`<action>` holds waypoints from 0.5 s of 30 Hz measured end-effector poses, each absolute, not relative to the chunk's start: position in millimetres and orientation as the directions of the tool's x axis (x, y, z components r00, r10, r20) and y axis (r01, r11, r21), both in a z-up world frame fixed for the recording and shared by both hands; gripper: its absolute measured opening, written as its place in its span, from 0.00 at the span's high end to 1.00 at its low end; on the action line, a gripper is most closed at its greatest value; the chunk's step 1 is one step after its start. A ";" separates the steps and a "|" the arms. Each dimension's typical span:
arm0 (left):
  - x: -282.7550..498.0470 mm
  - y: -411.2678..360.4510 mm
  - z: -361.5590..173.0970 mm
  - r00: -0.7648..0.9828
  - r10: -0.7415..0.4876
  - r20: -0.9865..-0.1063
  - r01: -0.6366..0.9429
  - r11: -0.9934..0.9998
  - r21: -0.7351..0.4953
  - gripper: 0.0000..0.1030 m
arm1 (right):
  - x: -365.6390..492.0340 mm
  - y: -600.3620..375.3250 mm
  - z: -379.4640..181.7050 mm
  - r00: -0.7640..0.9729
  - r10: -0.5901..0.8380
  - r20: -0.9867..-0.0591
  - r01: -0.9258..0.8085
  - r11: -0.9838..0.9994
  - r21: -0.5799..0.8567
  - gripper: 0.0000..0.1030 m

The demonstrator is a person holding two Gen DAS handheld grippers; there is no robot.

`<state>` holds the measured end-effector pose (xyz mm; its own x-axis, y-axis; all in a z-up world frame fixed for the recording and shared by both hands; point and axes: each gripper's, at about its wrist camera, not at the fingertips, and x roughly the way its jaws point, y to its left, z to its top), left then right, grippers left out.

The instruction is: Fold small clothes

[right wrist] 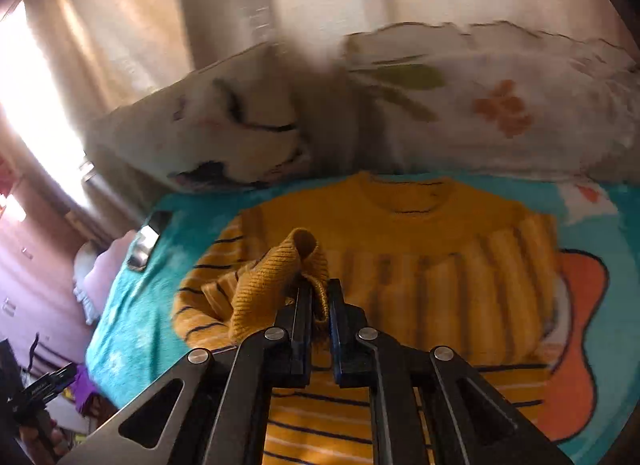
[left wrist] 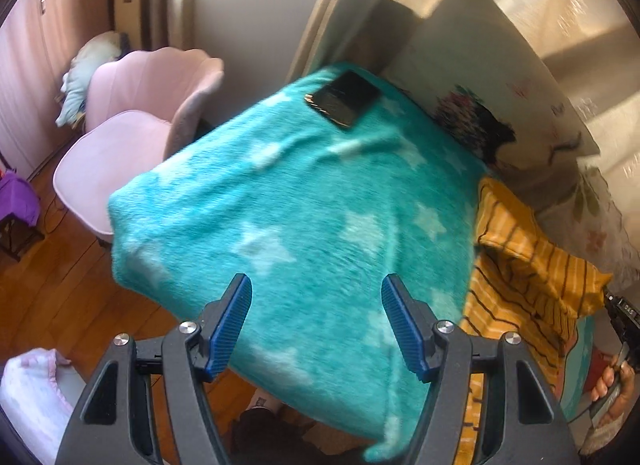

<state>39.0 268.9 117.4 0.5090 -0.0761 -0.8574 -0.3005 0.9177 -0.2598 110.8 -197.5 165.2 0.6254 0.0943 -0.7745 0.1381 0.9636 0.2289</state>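
Note:
A mustard-yellow knitted sweater [right wrist: 420, 265] with dark stripes lies flat on the teal blanket [right wrist: 132, 305], neckline toward the pillows. My right gripper [right wrist: 319, 289] is shut on the ribbed cuff of its left sleeve [right wrist: 276, 277], which is lifted and drawn over the sweater's body. In the left wrist view the same sweater [left wrist: 516, 265] shows bunched at the right edge. My left gripper [left wrist: 316, 289] hovers open over the teal blanket [left wrist: 300, 205] with nothing between its blue pads.
A black phone [left wrist: 342, 99] lies on the blanket's far corner. Printed pillows [right wrist: 480, 105] line the wall behind the sweater. A pink chair [left wrist: 132, 129] stands left of the bed over a wooden floor [left wrist: 52, 293]. A hand [left wrist: 612, 381] holds the right gripper's handle.

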 end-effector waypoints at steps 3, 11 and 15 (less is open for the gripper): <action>43.4 235.3 117.2 0.494 -0.095 -0.864 -0.252 0.936 -0.247 0.35 | 105.8 -258.2 146.8 0.579 -0.049 -0.814 0.260 0.957 0.128 0.92; 44.8 145.8 112.9 0.463 -0.137 -0.876 -0.119 0.969 -0.215 0.35 | 62.6 -353.8 130.7 0.532 -0.135 -0.836 0.454 0.879 0.147 0.59; 43.7 106.8 105.7 0.443 -0.151 -0.884 -0.053 0.980 -0.194 0.35 | 62.3 -352.8 116.0 0.562 0.025 -0.827 0.394 0.870 0.295 0.57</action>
<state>43.7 106.8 105.7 0.4428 -0.1506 -0.8839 -0.0530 0.9797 -0.1935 62.3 -352.8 116.0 0.5621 0.0253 -0.8267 0.3943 0.8705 0.2947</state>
